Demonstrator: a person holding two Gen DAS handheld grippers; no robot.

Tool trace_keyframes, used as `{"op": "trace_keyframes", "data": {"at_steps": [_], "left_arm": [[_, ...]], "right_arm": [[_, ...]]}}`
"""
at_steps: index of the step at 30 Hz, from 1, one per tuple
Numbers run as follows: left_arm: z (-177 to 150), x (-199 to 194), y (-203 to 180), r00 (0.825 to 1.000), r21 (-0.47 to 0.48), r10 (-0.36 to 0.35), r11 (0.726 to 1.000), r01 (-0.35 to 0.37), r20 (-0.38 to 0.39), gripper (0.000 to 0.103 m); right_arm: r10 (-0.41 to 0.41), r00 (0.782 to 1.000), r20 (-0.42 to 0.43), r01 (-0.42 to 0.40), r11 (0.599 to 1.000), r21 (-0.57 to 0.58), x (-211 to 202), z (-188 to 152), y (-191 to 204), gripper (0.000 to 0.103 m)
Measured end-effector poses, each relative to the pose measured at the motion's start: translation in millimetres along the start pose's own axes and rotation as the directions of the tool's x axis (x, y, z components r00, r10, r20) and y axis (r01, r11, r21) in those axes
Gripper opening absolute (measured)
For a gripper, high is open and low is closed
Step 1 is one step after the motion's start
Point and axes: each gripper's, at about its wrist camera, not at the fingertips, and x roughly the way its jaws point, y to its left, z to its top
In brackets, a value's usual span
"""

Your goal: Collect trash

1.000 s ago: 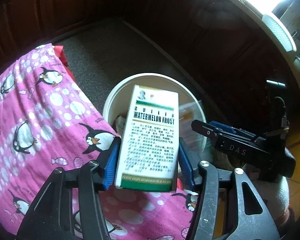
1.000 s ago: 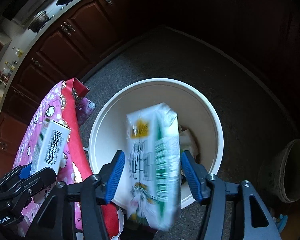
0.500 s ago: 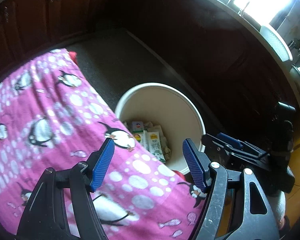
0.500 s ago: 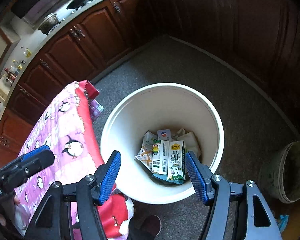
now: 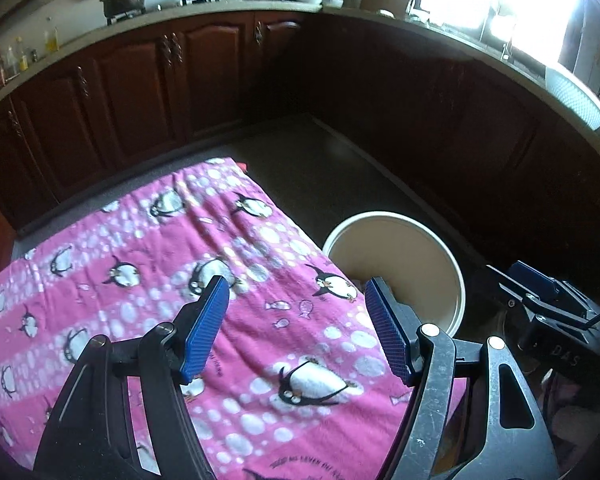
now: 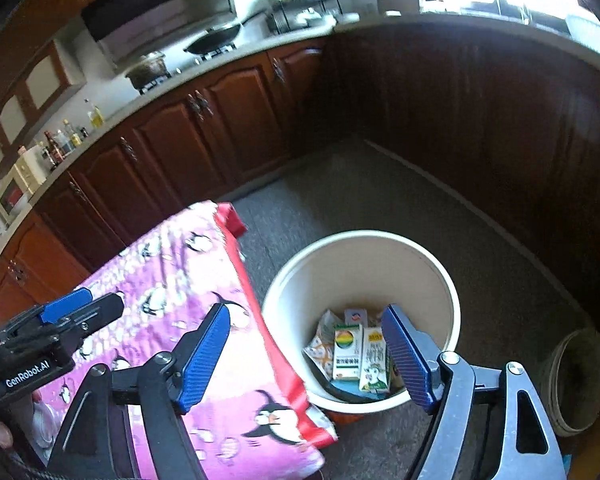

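Both of my grippers hang empty: left gripper [image 5: 296,324] wide apart over the penguin cloth [image 5: 140,264], right gripper [image 6: 306,354] with jaws just widened, nothing between them. At two o'clock from the cloth, the white bucket [image 6: 428,256] holds the cartons [image 6: 360,354]. No trash shows on the cloth; collecting looks near done.

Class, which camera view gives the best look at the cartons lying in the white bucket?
The right wrist view: it looks down into the bucket, showing the cartons at the bottom. The left wrist view shows only the bucket's rim and inner wall; the pink cloth hides its contents.
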Motion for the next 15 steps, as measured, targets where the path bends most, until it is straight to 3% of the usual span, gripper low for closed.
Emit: {"op": "trace_keyframes", "data": {"at_steps": [7,15], "left_arm": [[-0.7,-40.4,8.7,0.993,-0.021,0.021,1.0,-0.019,0.118,0.07],[-3.9,-74.2,13.3,0.98,-0.015,0.036,0.999,-0.034,0.196,0.07]], "right_arm": [[-0.03,0.996,0.086,0.035,0.998,-0.056,-30.0,-9.5,30.5,0.083],[-0.061,0.985,0.164,0.08,0.99,-0.112,-56.3,-13.1,61.2,0.087]]}}
